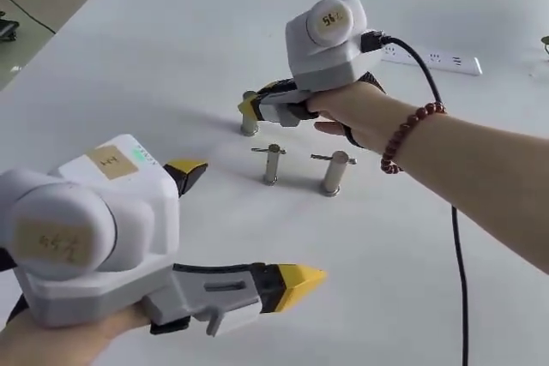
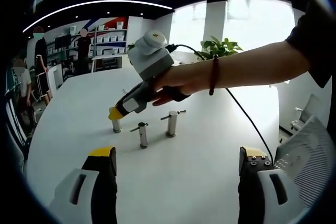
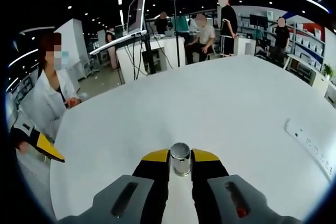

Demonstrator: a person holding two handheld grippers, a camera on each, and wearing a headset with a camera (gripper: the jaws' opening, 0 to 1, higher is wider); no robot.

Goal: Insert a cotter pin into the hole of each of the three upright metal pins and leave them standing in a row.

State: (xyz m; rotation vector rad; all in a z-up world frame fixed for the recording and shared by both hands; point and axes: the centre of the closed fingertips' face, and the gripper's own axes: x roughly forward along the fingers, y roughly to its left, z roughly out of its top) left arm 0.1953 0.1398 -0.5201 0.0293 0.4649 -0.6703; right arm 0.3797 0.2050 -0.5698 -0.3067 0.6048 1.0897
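Note:
Three short metal pins stand upright in a row on the white table (image 1: 154,57). The middle pin (image 1: 272,165) and the right pin (image 1: 335,173) each carry a cotter pin through the top. My right gripper (image 1: 250,109) is shut on the top of the left pin (image 1: 249,125); in the right gripper view that pin (image 3: 180,165) sits squeezed between the yellow-tipped jaws (image 3: 180,156). My left gripper (image 1: 249,225) hovers open and holds nothing near the table's front, short of the row (image 2: 143,135). From the left gripper view (image 2: 178,156), the right gripper (image 2: 116,113) covers the left pin (image 2: 116,126).
A white power strip (image 1: 433,59) lies at the back right, and the right gripper's black cable (image 1: 455,237) trails over the table toward the front. People stand and sit around desks beyond the far table edge (image 3: 199,35).

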